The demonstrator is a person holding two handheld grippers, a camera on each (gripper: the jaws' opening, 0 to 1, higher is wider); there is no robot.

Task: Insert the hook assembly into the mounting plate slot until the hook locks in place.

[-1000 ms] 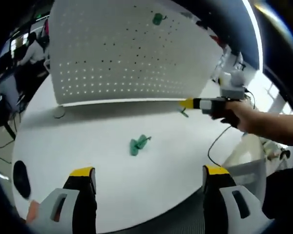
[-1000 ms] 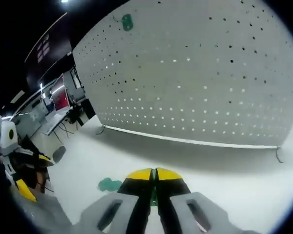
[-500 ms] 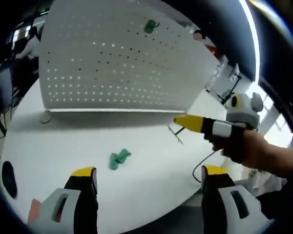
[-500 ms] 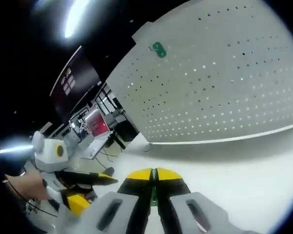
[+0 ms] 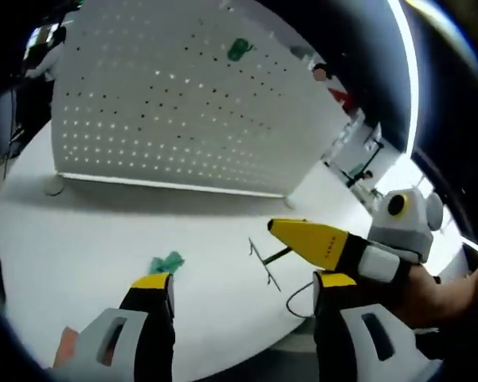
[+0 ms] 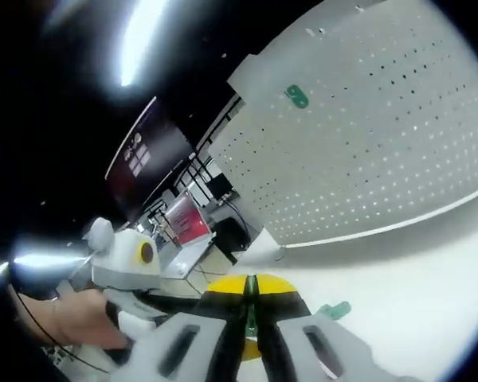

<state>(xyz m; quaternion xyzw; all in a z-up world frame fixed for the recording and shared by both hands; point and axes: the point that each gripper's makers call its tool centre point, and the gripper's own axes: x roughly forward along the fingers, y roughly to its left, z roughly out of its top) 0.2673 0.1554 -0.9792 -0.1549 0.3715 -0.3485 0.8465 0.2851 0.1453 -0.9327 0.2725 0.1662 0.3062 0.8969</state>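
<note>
Step in hand: carry hook to pegboard (image 5: 183, 111). Advice: steady the wrist, line the wire prongs square to a hole row, press until seated.

Right claw (image 6: 251, 288): clenched on hook assembly (image 5: 264, 259), a thin dark wire piece with green stem, held above the tabletop (image 5: 88, 239).

Left claw (image 5: 239, 282): released, empty.

Spare green hook (image 5: 167, 262) lies on tabletop; another, mounted hook (image 5: 239, 49), sits high on pegboard.
</note>
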